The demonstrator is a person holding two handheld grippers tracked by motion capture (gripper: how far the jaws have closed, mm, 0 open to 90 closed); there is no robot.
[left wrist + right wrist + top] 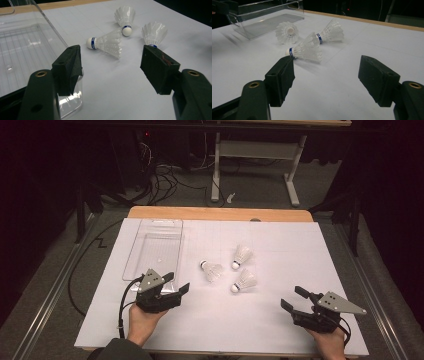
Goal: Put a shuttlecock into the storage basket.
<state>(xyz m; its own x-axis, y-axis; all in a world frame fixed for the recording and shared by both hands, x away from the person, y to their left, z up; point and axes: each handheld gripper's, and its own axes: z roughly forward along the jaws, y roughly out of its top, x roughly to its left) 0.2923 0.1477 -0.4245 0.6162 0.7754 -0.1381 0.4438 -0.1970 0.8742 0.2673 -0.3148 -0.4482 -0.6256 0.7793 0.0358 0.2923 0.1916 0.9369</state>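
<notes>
Both hands low at my edge of the table (280,340). My left gripper (176,283) has its jaws spread, nothing between them, sitting just beside the near end of the clear plastic tray (150,251). My right gripper (295,298) is also spread wide and empty, well apart from the left. Three shuttlecocks lie on their sides mid-table in a loose cluster: left shuttlecock (212,270) nearest the tray, far shuttlecock (242,255) behind, near shuttlecock (244,281) closest to my right gripper. None touch either gripper. The tray interior looks empty.
</notes>
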